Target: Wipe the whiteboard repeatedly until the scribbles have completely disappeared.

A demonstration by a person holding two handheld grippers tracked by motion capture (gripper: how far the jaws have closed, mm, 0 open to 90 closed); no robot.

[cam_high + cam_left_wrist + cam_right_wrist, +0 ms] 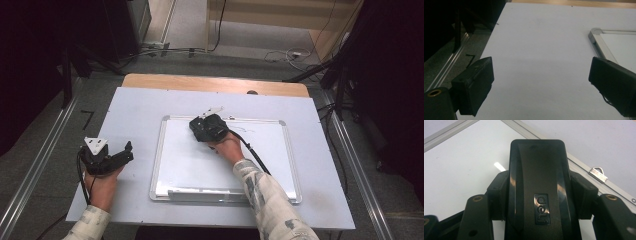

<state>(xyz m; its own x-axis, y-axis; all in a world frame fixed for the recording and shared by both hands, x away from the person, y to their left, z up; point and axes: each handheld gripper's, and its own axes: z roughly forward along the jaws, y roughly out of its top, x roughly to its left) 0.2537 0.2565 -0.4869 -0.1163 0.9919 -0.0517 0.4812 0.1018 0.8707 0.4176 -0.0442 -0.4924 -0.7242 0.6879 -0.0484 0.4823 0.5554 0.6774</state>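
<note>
Right gripper (537, 195) clamped on glossy hard-plastic whiteboard eraser (537, 170) flanks, likely light, slick; whiteboard (190, 160) 12 o'clock edge near; left gripper (541, 82) jaws wide.

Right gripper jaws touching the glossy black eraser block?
Touching. In the right gripper view, both jaws of the right gripper press flush against the sides of the glossy black eraser block, with no gap, over the whiteboard.

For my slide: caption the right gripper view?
Right tongs clamp a black eraser over the whiteboard.
</note>
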